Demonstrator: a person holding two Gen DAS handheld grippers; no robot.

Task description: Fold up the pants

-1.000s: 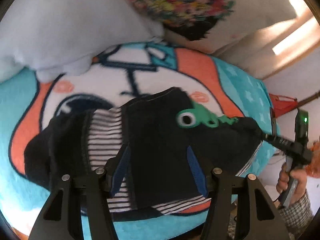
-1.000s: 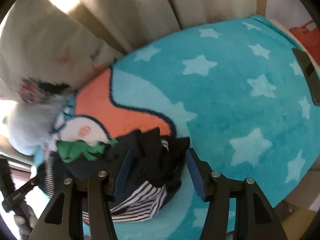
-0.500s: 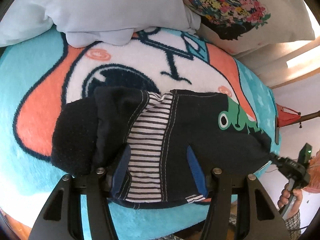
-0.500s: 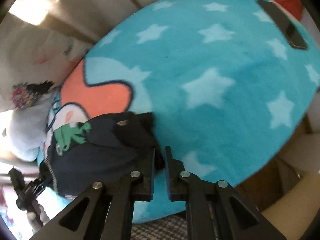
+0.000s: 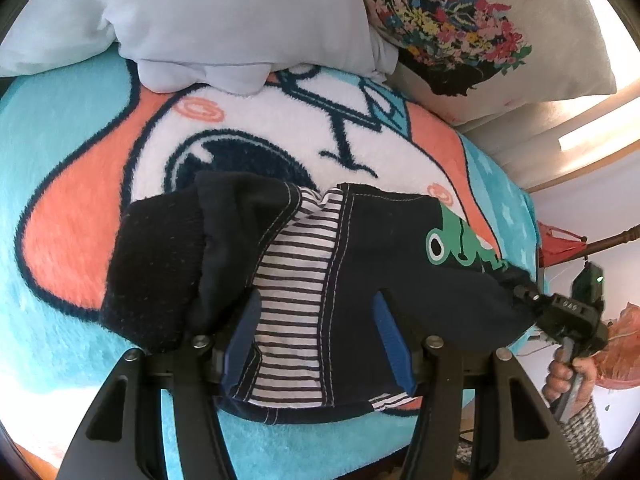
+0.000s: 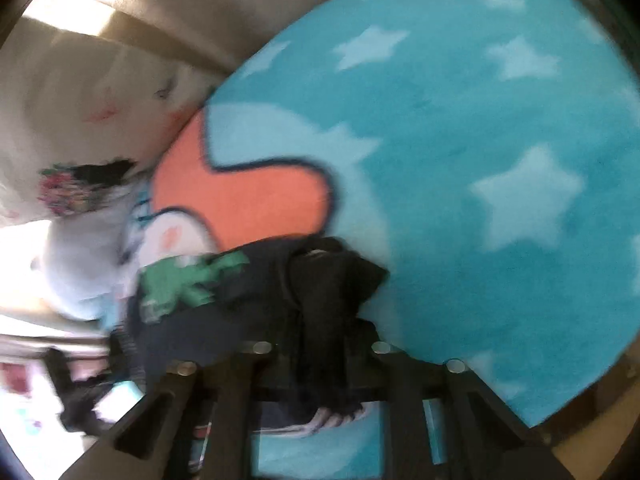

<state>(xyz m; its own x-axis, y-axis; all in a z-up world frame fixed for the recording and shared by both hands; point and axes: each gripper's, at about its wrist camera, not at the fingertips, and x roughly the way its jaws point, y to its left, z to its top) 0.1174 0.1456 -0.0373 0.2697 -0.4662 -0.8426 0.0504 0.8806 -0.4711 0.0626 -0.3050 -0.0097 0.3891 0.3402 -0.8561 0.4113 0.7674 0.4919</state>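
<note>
Small dark navy pants (image 5: 360,264) with a striped lining and a green frog patch (image 5: 448,240) lie on a bright blanket (image 5: 80,128). My left gripper (image 5: 318,328) is open, its blue pads over the striped waist part near the front edge. In the left wrist view my right gripper (image 5: 524,294) is shut on the pants' far right end. The right wrist view is blurred; the dark fabric (image 6: 320,288) bunches between the right gripper's fingers (image 6: 320,344).
A pale blue pillow (image 5: 208,20) and a floral-print cushion (image 5: 460,28) lie at the back of the blanket. The blanket's teal starred part (image 6: 480,140) stretches to the right. A beige sofa back (image 6: 200,12) rises behind.
My right gripper went from open to shut on the pants' end and holds it. The left gripper moved left over the striped waist and stayed open.
</note>
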